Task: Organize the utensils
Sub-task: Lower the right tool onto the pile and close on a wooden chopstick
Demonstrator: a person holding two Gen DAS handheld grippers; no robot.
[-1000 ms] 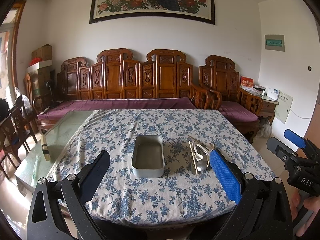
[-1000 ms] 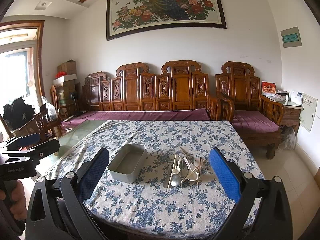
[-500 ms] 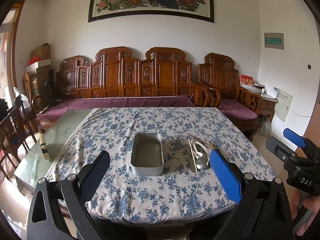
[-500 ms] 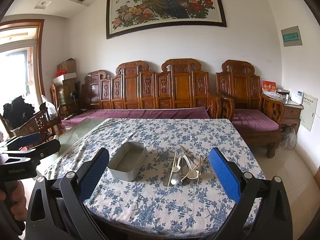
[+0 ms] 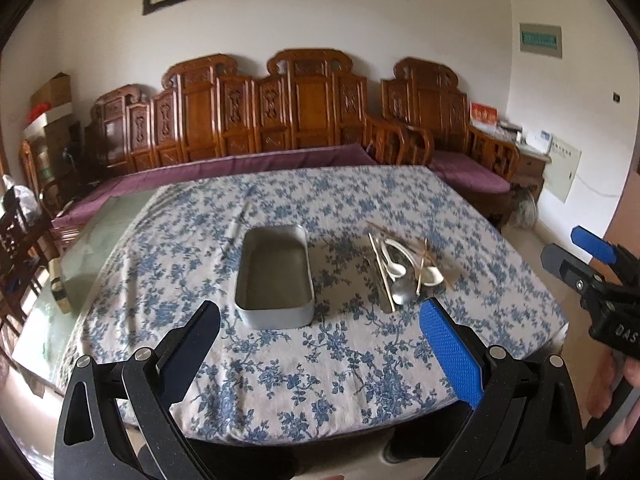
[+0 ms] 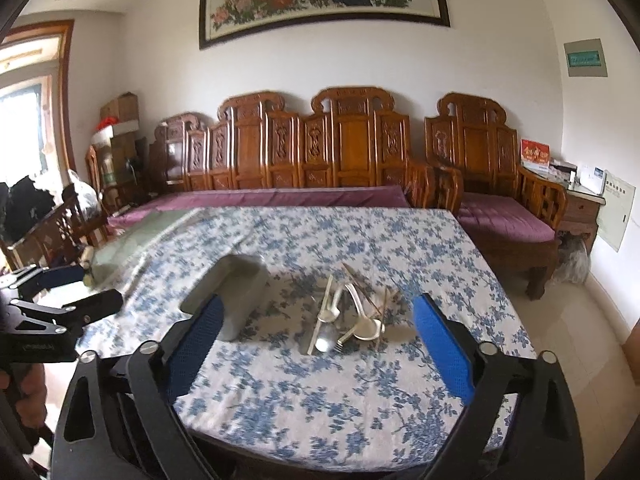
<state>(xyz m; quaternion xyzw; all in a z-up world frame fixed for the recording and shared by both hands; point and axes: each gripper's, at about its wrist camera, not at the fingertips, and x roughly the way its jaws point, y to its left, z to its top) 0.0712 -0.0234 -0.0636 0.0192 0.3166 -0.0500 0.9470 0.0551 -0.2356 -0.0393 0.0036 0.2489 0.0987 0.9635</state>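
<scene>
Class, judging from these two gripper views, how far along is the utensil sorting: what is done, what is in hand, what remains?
Done: nothing; the tin is empty. In hand: nothing; the left gripper and right gripper are both open, short of the table. Left: the whole utensil pile, spoons, chopsticks and a fork, lies on the cloth beside the tin.

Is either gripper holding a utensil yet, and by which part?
Nothing held. Left gripper and right gripper are open; the pile of metal, ceramic and wooden utensils lies untouched.
</scene>
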